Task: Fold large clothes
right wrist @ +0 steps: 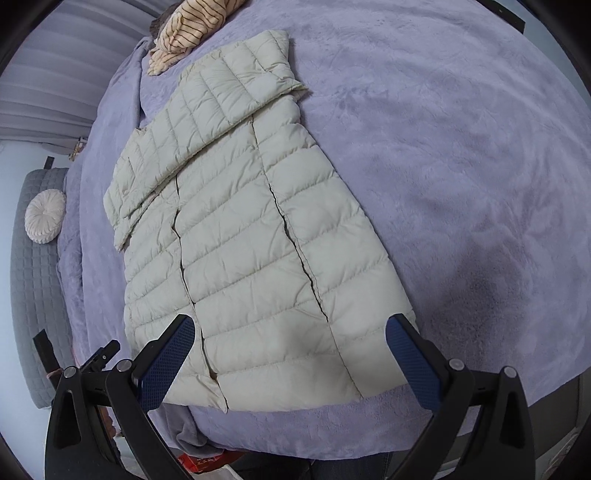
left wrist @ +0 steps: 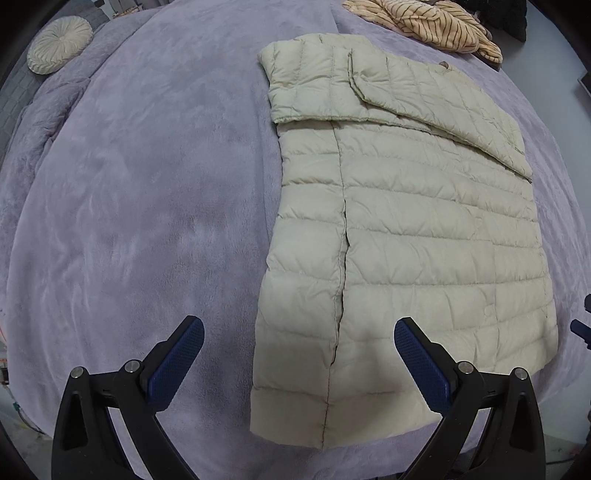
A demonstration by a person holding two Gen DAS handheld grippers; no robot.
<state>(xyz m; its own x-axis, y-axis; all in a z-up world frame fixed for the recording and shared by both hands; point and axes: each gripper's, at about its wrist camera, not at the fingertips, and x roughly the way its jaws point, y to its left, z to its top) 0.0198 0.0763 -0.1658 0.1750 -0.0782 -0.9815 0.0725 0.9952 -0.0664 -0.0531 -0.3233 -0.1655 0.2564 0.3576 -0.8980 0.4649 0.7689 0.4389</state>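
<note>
Both grippers, left (left wrist: 299, 360) and right (right wrist: 290, 354), gape empty above the jacket (left wrist: 406, 229); its slick hem at 6 o'clock may slip a shallow pinch.

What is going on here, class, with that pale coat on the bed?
A person with a two-finger gripper in each hand is folding a cream quilted jacket spread flat on a bed with a lavender blanket. The jacket's sleeves are already folded across its upper part. The left gripper and the right gripper are both open above the hem end, holding nothing. A striped garment and a round cushion lie farther off.
</note>
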